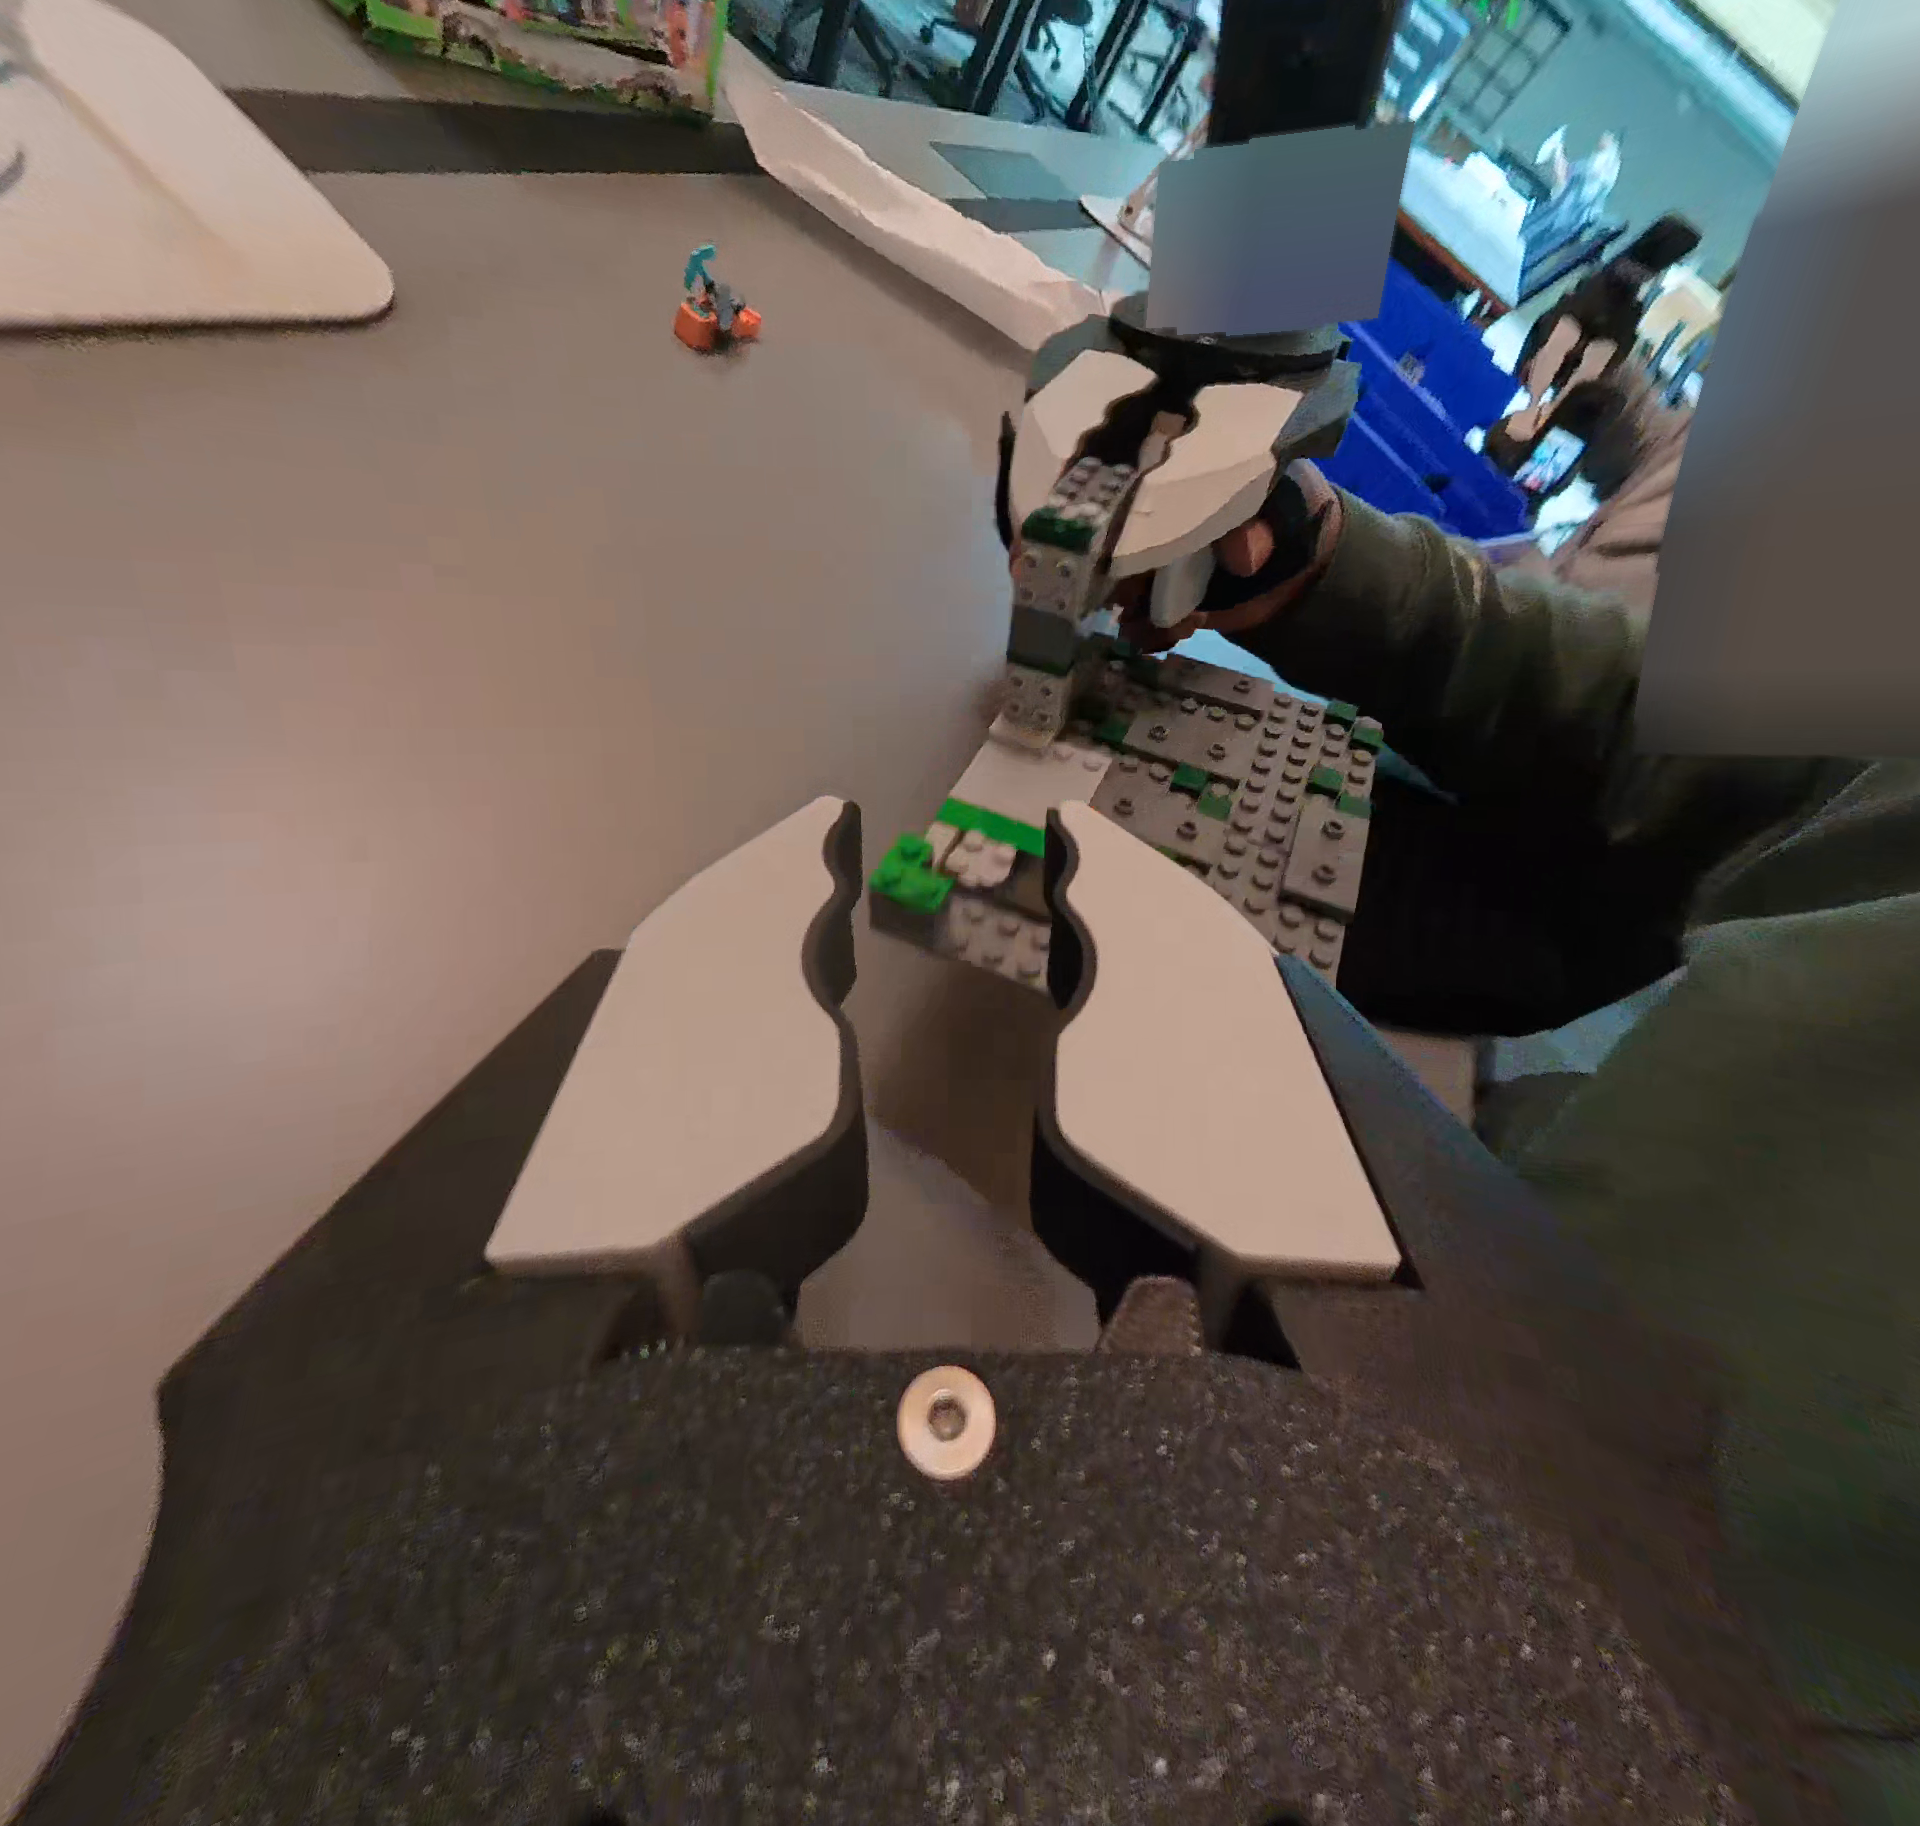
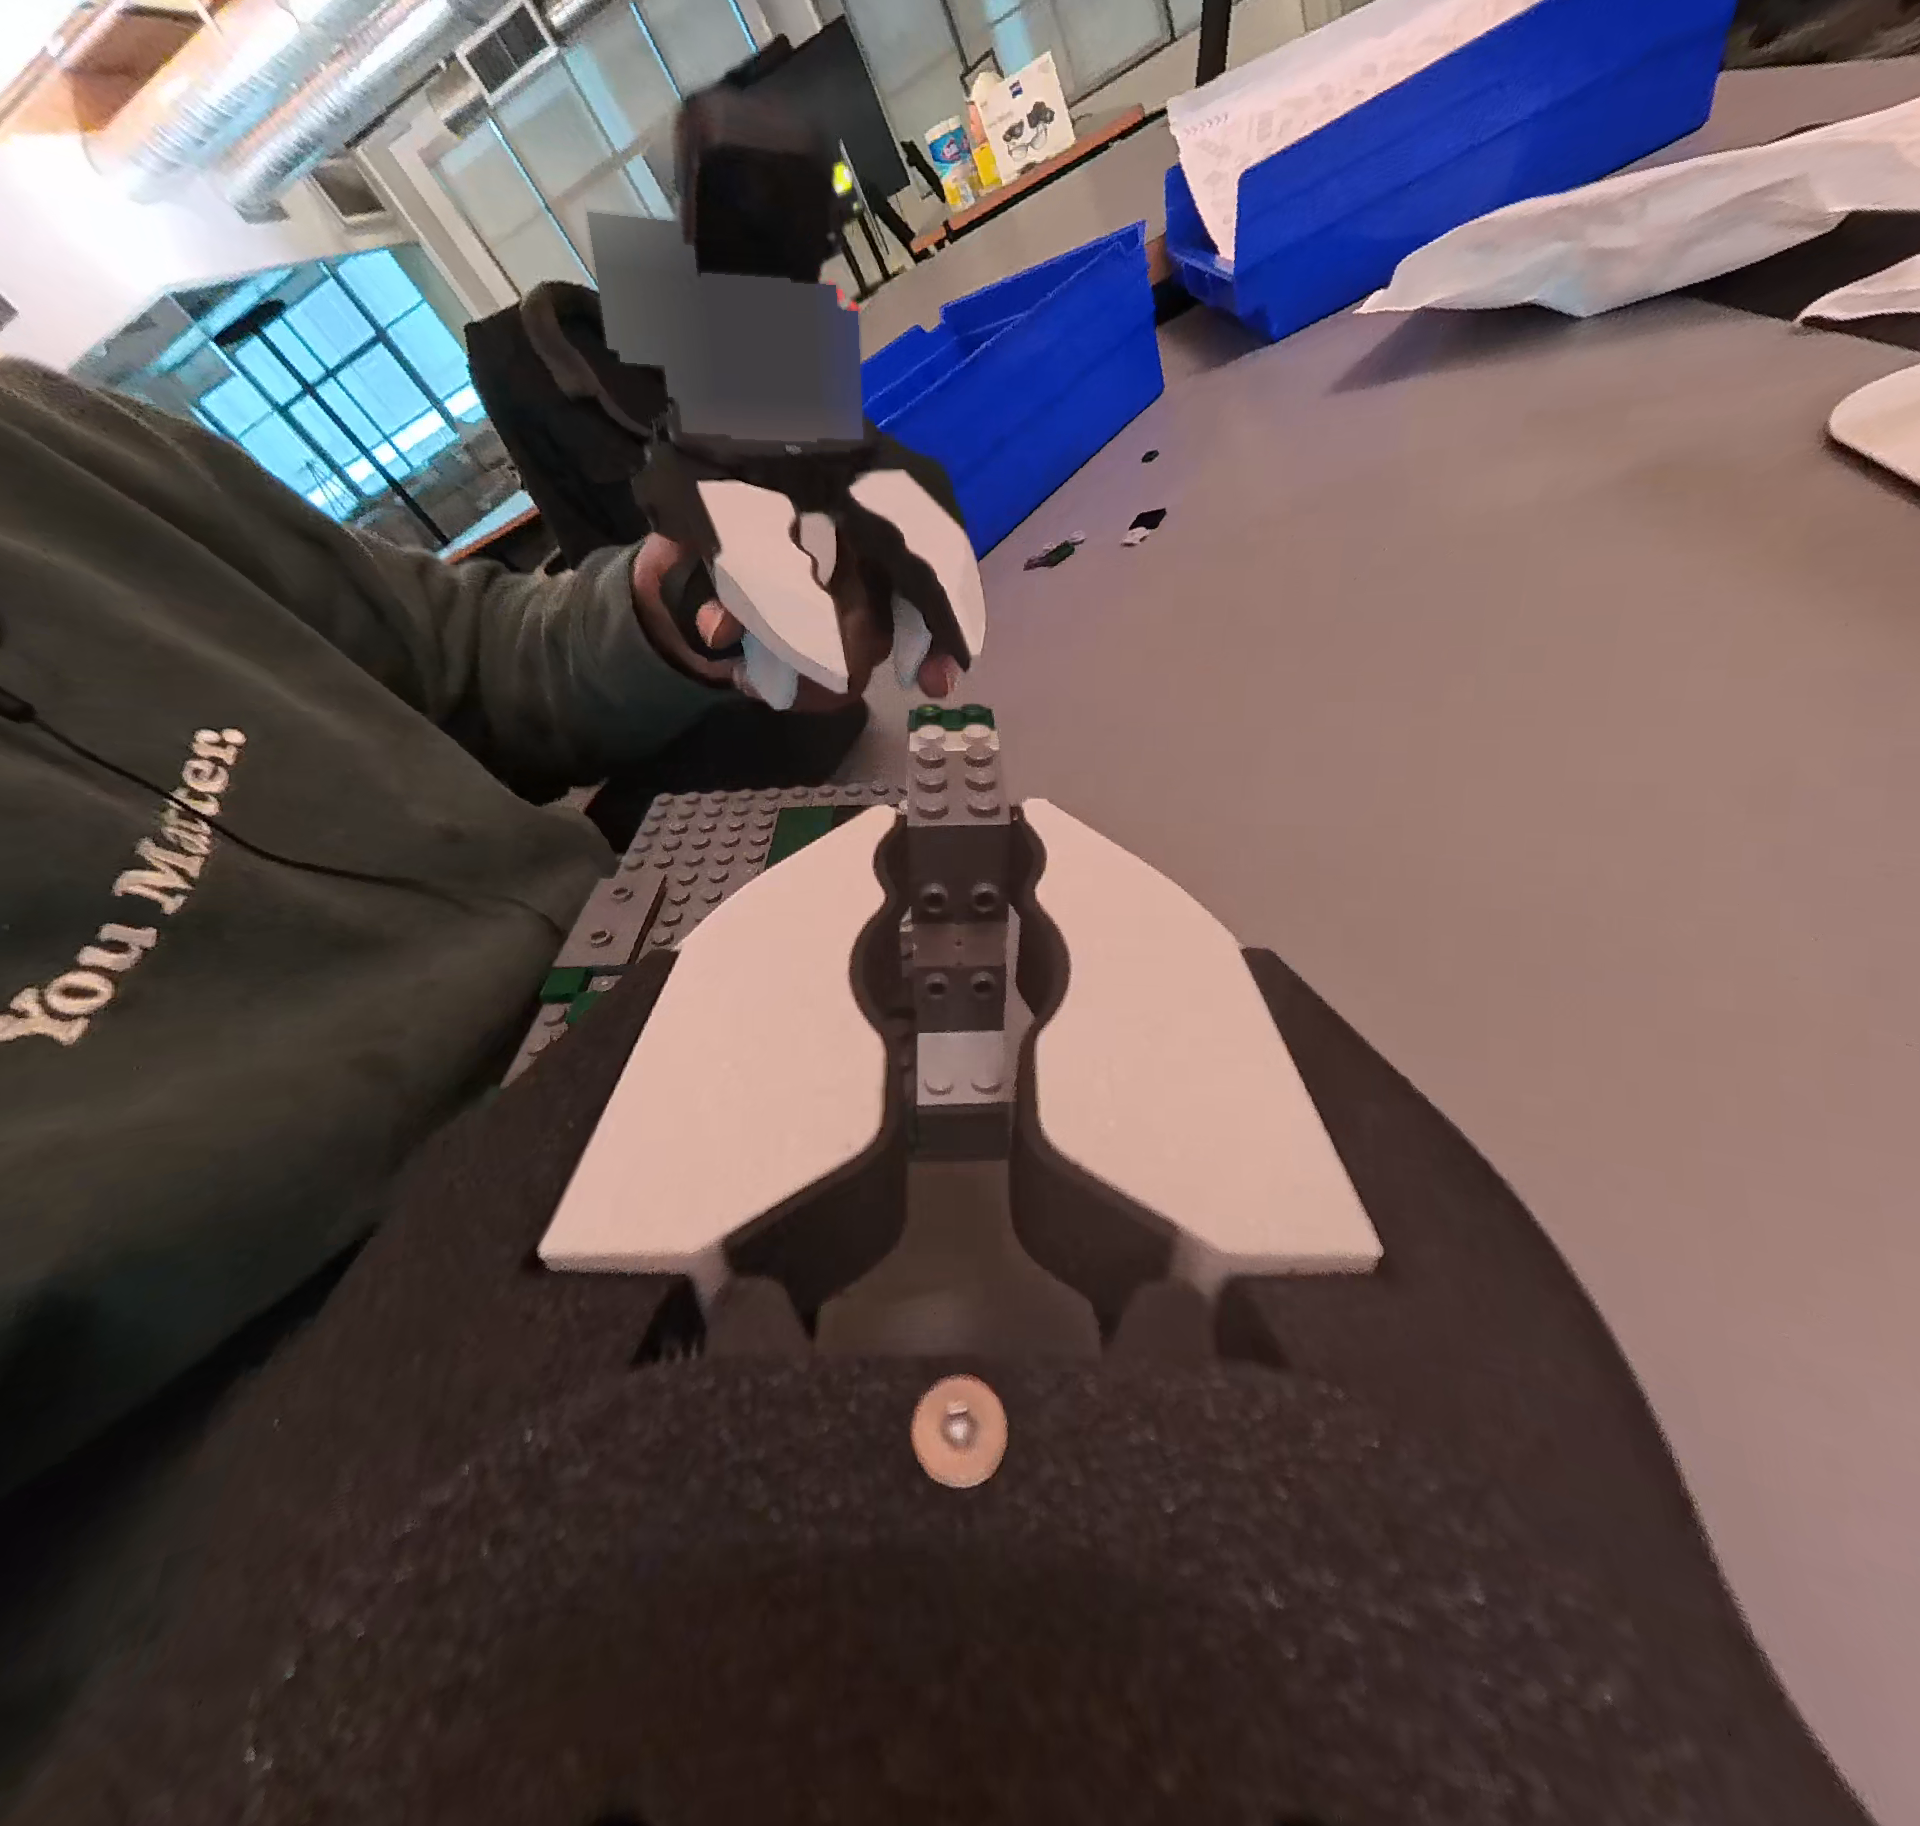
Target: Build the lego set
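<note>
Between the fingers of your right gripper (image 2: 958, 935) you are clamping a grey brick column (image 2: 958, 903), its far end reaching toward the edge of the grey studded baseplate (image 1: 1247, 810); whether it is already seated I cannot tell. Your left gripper (image 1: 951, 903) is hovering with jaws apart, holding nothing, just short of the plate's green-topped corner (image 1: 914, 872). Much is looking unbuilt: the plate is lying mostly bare and a small orange figure (image 1: 715, 306) is waiting well apart on the grey table (image 1: 416, 581), with the set's box (image 1: 540, 0) and blue bins (image 2: 1039, 363) beyond, in an open office.

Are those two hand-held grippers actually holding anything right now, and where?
The right hand-held gripper clamps a tall grey-and-green lego brick column by its two long sides. The left hand-held gripper is open, holding nothing.
</note>
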`<act>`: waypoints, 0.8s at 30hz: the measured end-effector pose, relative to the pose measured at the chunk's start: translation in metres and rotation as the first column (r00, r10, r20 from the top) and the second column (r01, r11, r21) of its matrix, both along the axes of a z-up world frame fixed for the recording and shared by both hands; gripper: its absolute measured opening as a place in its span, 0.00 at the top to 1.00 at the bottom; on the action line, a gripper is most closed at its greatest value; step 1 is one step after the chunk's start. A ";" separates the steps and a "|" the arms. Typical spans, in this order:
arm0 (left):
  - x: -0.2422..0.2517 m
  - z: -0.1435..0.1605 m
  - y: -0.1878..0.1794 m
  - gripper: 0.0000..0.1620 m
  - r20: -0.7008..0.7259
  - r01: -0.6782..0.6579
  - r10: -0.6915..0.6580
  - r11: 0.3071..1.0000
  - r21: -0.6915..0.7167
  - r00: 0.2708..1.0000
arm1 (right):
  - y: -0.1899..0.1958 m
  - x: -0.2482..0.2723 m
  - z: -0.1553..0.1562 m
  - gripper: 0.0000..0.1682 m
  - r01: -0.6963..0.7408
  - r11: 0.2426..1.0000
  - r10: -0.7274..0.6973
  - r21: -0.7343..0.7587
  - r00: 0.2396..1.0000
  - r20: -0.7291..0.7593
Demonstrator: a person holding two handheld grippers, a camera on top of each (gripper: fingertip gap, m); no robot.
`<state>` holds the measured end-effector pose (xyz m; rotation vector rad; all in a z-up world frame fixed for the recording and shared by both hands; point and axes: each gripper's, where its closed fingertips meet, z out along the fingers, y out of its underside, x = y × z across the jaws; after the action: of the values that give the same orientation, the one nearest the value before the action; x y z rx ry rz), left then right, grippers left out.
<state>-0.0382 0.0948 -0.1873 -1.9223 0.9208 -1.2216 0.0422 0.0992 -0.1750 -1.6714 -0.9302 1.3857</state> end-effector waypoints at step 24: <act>0.033 -0.031 0.044 0.88 -0.259 0.088 0.009 0.928 0.361 0.966 | 0.038 -0.001 -0.041 0.83 0.042 0.936 -0.172 0.351 0.922 0.348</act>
<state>-0.0057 0.1388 -0.2184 -1.7813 1.2335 -0.7583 0.0409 0.1371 -0.2161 -1.7146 -1.1928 0.7856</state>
